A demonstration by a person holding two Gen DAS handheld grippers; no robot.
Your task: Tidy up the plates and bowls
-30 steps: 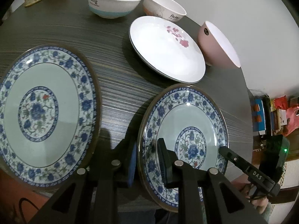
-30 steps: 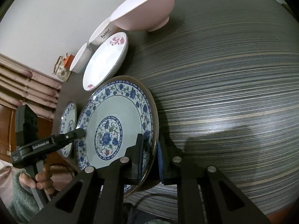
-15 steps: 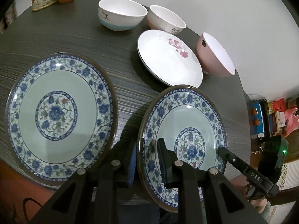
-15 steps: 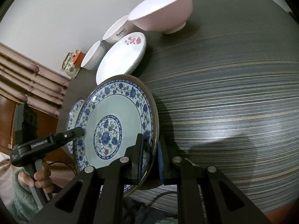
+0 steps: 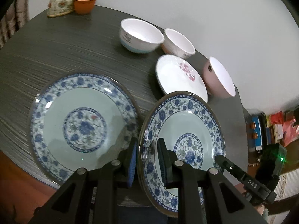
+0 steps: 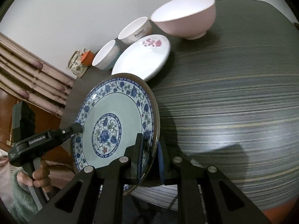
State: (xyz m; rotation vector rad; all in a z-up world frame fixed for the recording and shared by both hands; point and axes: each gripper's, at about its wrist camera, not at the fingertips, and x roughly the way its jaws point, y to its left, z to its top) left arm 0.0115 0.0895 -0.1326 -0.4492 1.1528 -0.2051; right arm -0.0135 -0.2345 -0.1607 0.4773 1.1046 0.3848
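While both grippers pinch it, the small blue flower plate (image 5: 188, 130) hangs tilted above the dark surface (image 6: 233, 102). Left gripper (image 5: 145, 160) jaws are shut on one rim, right gripper (image 6: 150, 158) jaws on the other. A bigger blue plate (image 5: 82, 123) lies just beside it. Bowls (image 5: 141, 35) stand farther back.
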